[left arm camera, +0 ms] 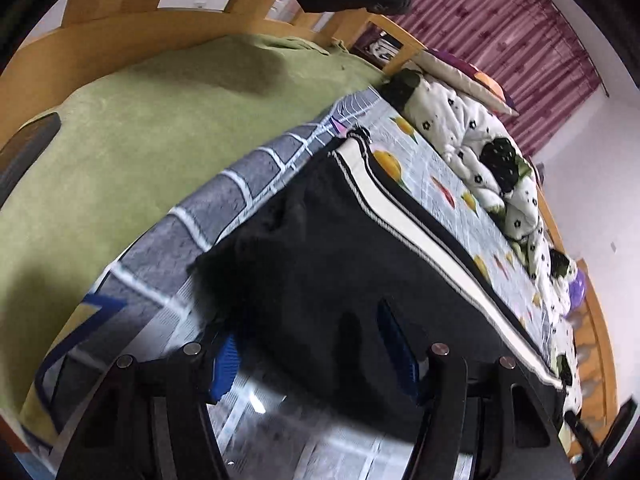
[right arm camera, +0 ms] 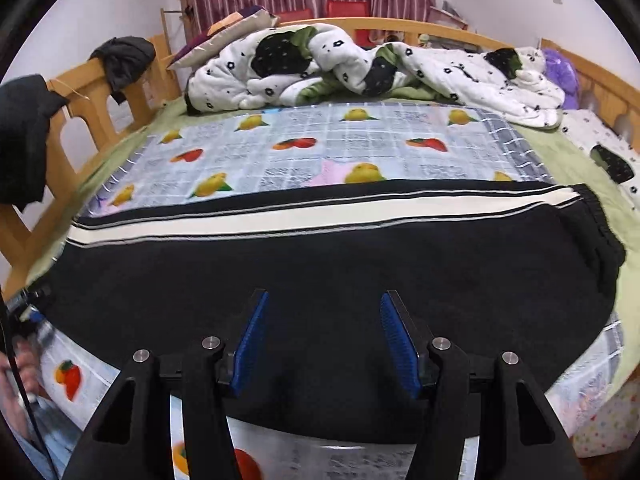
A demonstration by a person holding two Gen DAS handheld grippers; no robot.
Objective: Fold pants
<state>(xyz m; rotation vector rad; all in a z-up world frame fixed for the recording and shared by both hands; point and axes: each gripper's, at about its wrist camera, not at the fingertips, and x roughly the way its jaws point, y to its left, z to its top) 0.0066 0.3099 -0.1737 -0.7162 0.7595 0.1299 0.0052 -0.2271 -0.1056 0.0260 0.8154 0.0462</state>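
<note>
Black pants [right arm camera: 320, 256] with a white side stripe [right arm camera: 280, 222] lie flat lengthwise across a fruit-print sheet [right arm camera: 304, 144] on the bed. My right gripper [right arm camera: 324, 340] is open, its blue pads over the near edge of the black cloth, holding nothing. In the left wrist view the same pants [left arm camera: 340, 248] stretch away from me, stripe [left arm camera: 420, 236] on the right side. My left gripper [left arm camera: 312, 356] is open over the pants' near end, its left pad [left arm camera: 226, 368] at the cloth's edge; whether it touches is unclear.
A green blanket [left arm camera: 140, 128] covers the bed left of the sheet. A crumpled white floral quilt [right arm camera: 360, 68] and a pillow [right arm camera: 228, 30] lie at the far side. A wooden bed rail [right arm camera: 92, 92] with dark clothes [right arm camera: 124, 58] hung on it runs at left.
</note>
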